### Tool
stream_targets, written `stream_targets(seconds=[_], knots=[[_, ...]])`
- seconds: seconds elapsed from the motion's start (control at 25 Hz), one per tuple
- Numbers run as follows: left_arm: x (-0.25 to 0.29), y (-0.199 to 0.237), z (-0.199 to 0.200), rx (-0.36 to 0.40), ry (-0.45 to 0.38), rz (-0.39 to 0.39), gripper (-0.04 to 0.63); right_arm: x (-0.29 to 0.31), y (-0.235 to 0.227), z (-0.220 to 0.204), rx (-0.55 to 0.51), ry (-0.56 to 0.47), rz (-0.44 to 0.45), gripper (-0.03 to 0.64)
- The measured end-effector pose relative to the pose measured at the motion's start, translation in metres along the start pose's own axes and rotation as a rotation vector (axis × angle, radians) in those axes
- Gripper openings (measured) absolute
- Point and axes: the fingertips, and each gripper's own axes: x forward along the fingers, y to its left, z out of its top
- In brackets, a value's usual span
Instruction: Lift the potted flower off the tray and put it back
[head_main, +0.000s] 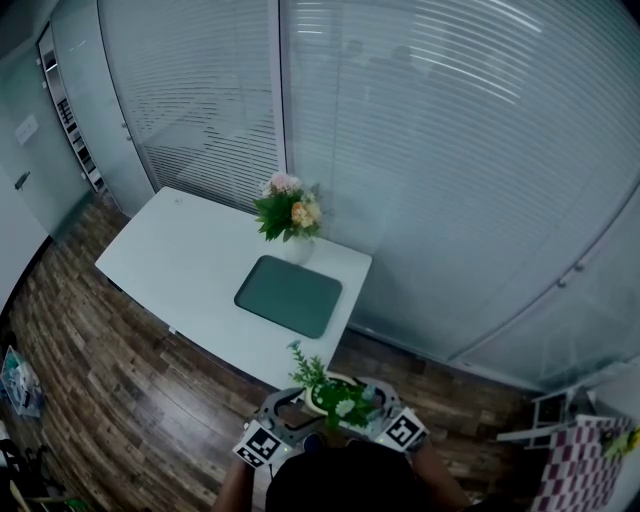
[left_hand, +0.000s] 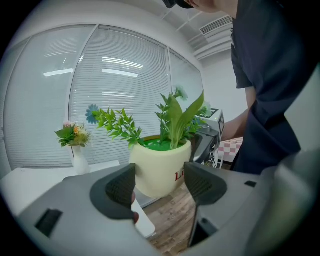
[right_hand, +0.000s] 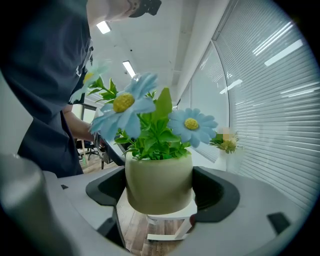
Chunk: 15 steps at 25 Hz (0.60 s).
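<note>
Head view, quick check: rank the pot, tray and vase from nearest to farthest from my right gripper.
1. The pot: clamped in the right gripper, close to the person.
2. The tray: ahead, in the middle of the table.
3. The vase: farthest, at the table's far edge just behind the tray.

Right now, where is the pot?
The pot is at the head view's bottom centre, held in the right gripper above the floor, just short of the table edge; the tray lies beyond.
</note>
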Motion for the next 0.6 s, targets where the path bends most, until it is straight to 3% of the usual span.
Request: stream_targets(seconds=[0.44, 0.6], knots=[[-0.002, 0.014, -0.008, -0.009, 0.003, 0.008, 0.293, 0.015, -0.007, 0.004, -0.023, 0.010, 0.015, 0.380], [-0.001, 0.017, -0.008, 0.006, 0.003, 0.000, 0.292, 0.017, -0.008, -0.005, 0.015, 0.051, 0.005, 0.380]])
